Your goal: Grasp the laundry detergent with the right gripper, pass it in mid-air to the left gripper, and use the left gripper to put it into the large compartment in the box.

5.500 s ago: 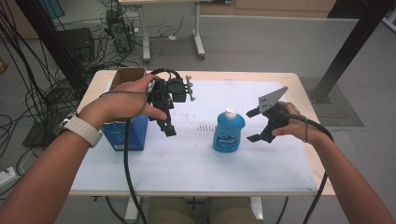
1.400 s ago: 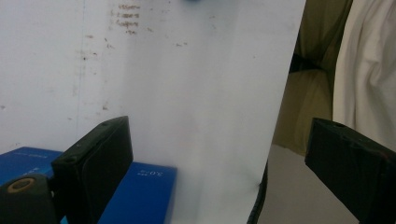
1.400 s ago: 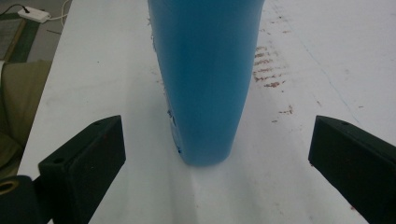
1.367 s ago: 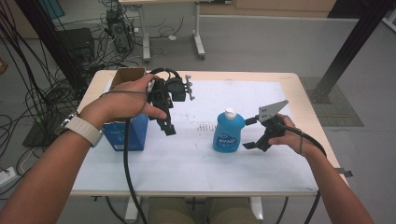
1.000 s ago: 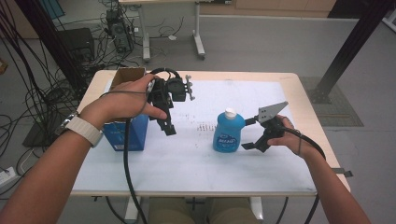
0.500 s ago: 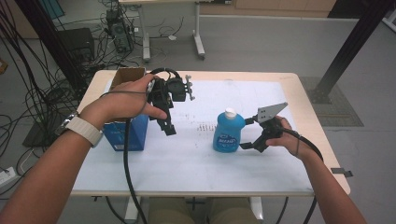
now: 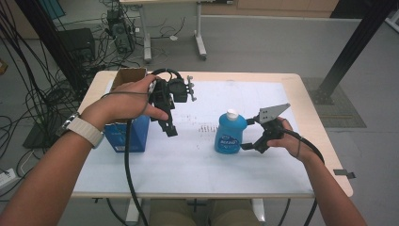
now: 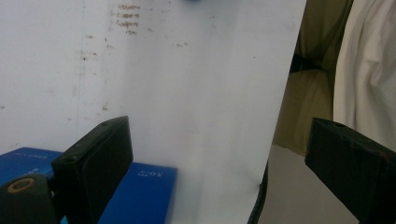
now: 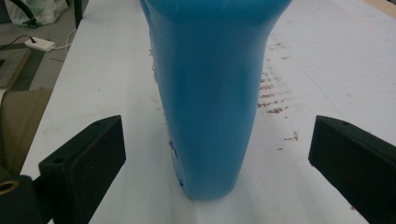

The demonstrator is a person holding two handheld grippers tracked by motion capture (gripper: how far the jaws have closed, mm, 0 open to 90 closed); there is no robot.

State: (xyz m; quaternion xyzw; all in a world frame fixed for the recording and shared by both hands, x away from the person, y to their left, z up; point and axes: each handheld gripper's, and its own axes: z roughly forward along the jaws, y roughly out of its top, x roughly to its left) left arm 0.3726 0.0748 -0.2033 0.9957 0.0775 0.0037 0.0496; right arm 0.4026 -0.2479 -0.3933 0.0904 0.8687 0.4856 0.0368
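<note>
A blue bottle point(image 7: 230, 133) with a white cap stands upright near the middle of the white table point(image 7: 188, 160). My right gripper point(image 7: 246, 134) is just right of it, open, one jaw on each side of the bottle's right flank. In the right gripper view the bottle point(image 9: 210, 93) rises between the two spread jaws of that gripper point(image 9: 217, 140), with a gap on both sides. My left gripper point(image 7: 168, 128) hangs above the table beside a blue box point(image 7: 124, 134), jaws pointing down. The left gripper point(image 8: 219, 140) is open with nothing between its jaws.
The blue box point(image 8: 140, 196) has an open cardboard top and stands at the table's left side. Brown smudges point(image 7: 204, 127) mark the tabletop left of the bottle. Cables point(image 7: 28, 94) cover the floor at left, and a black post point(image 7: 353, 47) stands at far right.
My right gripper has moved left and lower toward the bottle, and its jaws now flank it. The left hand and its gripper have stayed still.
</note>
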